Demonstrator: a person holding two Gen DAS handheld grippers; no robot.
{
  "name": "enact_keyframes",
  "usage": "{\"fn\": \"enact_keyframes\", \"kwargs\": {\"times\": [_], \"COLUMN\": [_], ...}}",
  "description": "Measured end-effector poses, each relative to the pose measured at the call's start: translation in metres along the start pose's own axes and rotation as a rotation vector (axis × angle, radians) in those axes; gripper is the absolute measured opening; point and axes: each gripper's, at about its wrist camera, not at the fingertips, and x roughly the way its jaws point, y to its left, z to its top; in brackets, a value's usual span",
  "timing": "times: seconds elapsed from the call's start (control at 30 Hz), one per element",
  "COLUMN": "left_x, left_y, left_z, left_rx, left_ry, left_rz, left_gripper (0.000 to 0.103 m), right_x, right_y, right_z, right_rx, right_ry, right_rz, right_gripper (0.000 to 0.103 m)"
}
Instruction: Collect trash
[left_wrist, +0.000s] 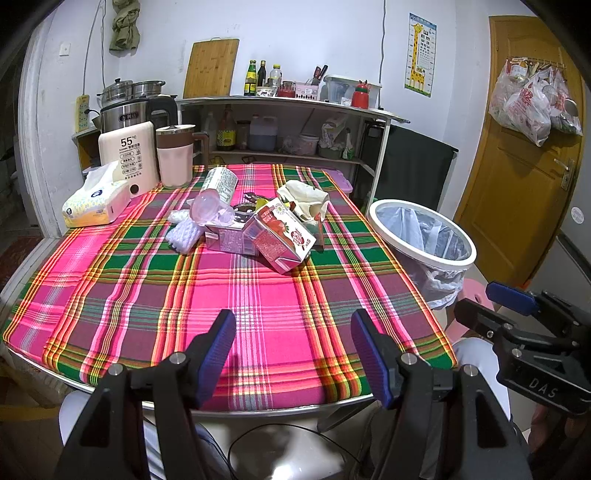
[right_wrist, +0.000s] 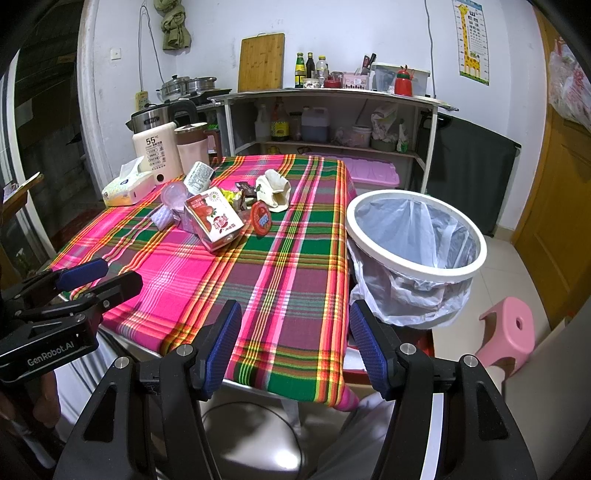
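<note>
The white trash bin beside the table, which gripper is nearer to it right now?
Right. The right gripper hangs over the table's near corner, just short of the trash bin. The left gripper sits farther along the near edge, away from it. Both are open and empty.

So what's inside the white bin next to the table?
The white bin holds a clear plastic liner bag, and no trash shows in it. The very bottom is hidden by the bag's folds.

My left gripper (left_wrist: 293, 354) and right gripper (right_wrist: 295, 350) are matte black plastic frames with ribbed blue pads (right_wrist: 223, 347), silver screw heads at the pivots, and white lettering "GenRobot.AI" and "DAS" on their sides; I wear pale trousers (left_wrist: 476, 354).
</note>
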Motion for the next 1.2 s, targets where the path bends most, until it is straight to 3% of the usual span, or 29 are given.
{"fn": "enact_keyframes", "kwargs": {"times": [0.87, 1.2], "left_x": [0.005, 0.029], "left_y": [0.0, 0.019], "left_z": [-0.003, 0.002], "left_rx": [0.0, -0.042], "left_ry": [0.007, 0.03], "left_rz": [0.0, -0.017], "left_gripper": [0.067, 0.067], "right_x": [0.003, 0.032], "right_y": [-0.002, 0.007], "right_z": [-0.003, 0.012], "right_rx": [-0.004, -0.042], "right_ry": [0.007, 0.025], "right_rz": [0.003, 0.056], "right_gripper": [0.062, 0.062]}}
